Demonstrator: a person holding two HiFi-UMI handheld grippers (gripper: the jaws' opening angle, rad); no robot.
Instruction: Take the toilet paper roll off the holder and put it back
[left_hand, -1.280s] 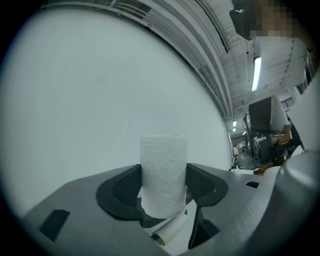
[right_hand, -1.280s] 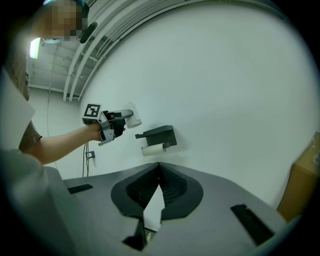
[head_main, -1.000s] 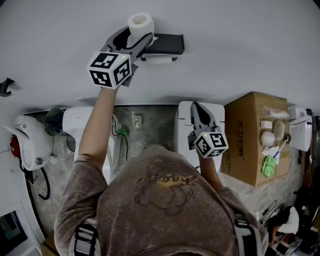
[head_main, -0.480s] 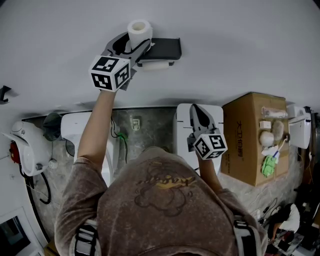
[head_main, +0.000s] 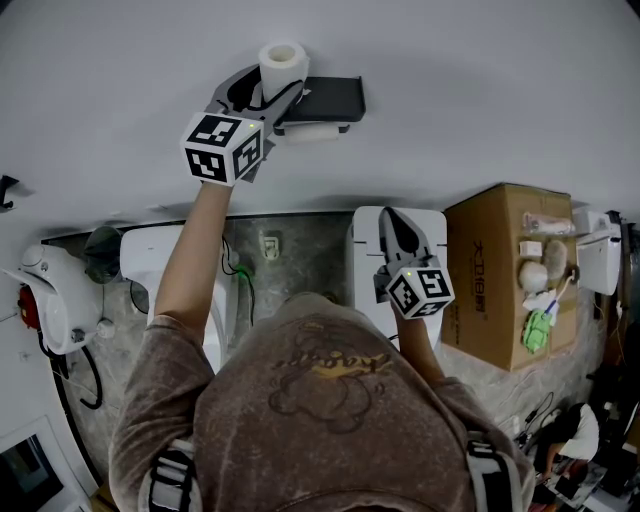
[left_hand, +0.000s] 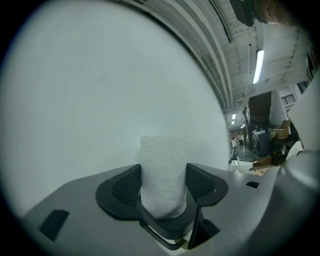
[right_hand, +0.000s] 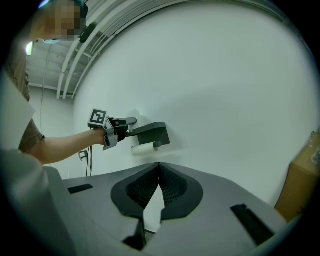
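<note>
Right hand-held gripper (right_hand: 159, 167): low in front of my chest, jaws pressed together, nothing in them.
Left hand-held gripper (left_hand: 163, 172): raised to the wall (head_main: 480, 80) and clamped on the toilet paper roll (head_main: 283, 58), one pad on each side.
The roll sits off the black holder (head_main: 332, 97), just beside its left end. A second roll (head_main: 316, 131) hangs under the holder.
</note>
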